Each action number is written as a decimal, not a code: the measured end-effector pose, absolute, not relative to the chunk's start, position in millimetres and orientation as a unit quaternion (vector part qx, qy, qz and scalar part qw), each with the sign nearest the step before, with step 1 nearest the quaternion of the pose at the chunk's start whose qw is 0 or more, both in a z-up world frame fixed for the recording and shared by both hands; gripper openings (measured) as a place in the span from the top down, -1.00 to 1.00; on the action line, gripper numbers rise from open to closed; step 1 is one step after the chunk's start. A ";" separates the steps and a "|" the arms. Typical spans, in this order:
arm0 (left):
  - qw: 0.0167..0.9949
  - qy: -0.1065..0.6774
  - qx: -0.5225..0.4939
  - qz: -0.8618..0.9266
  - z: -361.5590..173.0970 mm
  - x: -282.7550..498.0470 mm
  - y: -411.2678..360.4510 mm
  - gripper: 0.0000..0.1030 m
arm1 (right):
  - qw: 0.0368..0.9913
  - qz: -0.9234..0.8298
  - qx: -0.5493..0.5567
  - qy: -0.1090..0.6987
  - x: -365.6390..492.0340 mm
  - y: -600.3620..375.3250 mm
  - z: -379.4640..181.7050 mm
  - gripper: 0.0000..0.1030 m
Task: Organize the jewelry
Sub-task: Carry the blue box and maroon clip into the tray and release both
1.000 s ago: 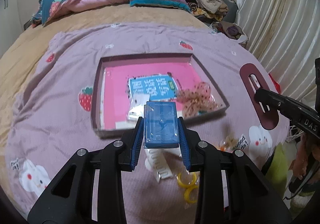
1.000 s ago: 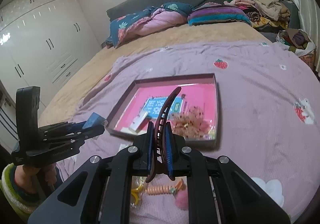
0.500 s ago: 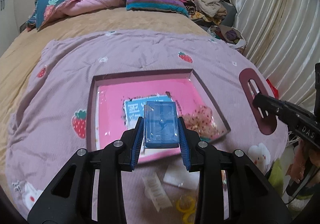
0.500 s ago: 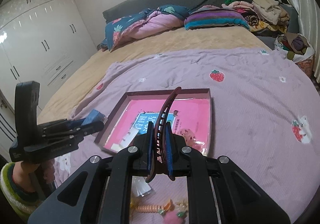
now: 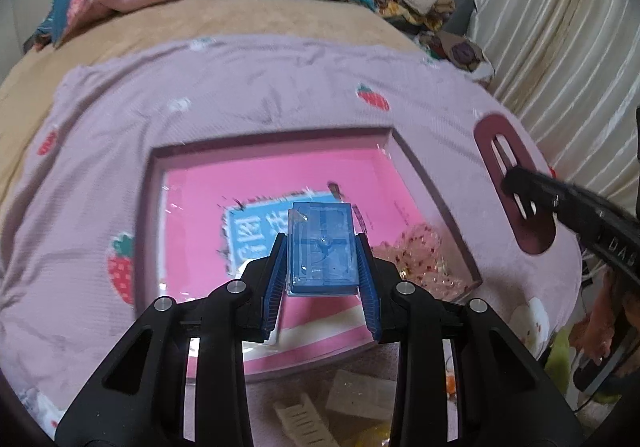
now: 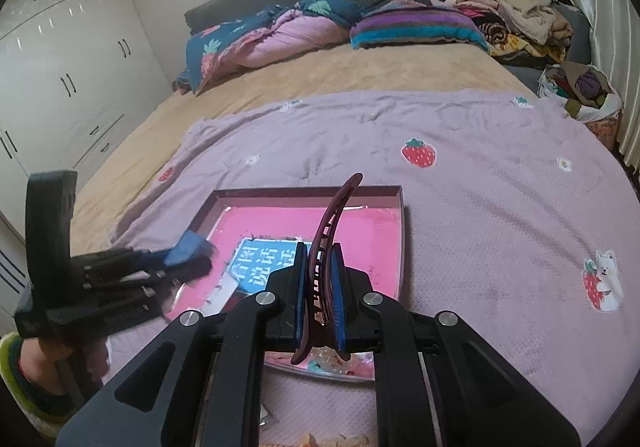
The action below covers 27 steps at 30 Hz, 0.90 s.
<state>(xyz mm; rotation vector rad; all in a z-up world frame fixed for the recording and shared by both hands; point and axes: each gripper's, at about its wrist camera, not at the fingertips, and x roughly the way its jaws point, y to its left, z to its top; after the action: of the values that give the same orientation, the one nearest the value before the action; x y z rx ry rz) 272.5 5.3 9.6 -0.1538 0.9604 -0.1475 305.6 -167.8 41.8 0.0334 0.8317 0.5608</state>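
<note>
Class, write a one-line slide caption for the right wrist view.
Right gripper clamps a dark red hair clip above the pink-lined tray.

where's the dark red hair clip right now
The dark red hair clip is pinched edge-on in the right gripper, held above the pink tray's near right part; the left wrist view shows it at far right.

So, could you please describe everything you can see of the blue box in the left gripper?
The blue box is small, rectangular and of translucent blue plastic, with a cross-shaped moulding and a small round mark on its upper face. The left gripper is shut on it, one blue pad against each long side. It is held flat side up, tilted forward, above the pink-floored tray and touching nothing else. In the right wrist view it looks thin edge-on.
</note>
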 end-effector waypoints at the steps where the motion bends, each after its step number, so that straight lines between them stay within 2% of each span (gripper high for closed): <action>1: 0.879 0.466 -0.073 -0.073 4.5 273.9 2.7 0.51 | 0.875 0.268 0.012 0.403 308.7 -166.7 37.3 0.79; 10: 0.860 0.500 -0.060 -0.078 -35.5 276.6 -7.5 0.51 | 0.865 0.257 -0.003 0.431 327.8 -158.7 1.3 0.79; 19: 0.851 0.517 -0.049 -0.075 -52.7 276.5 -8.6 0.50 | 0.856 0.250 -0.024 0.452 339.4 -151.3 -29.1 0.79; 27: 0.856 0.510 -0.050 -0.063 -50.3 270.8 -0.6 0.33 | 0.852 0.242 -0.025 0.464 341.8 -152.2 -41.4 0.78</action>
<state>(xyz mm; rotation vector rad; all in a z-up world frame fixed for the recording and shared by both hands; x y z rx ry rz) 270.8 -0.6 -50.3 -0.1041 1.0724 -0.1329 341.8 -152.2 -41.4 -0.0528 0.9762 0.5098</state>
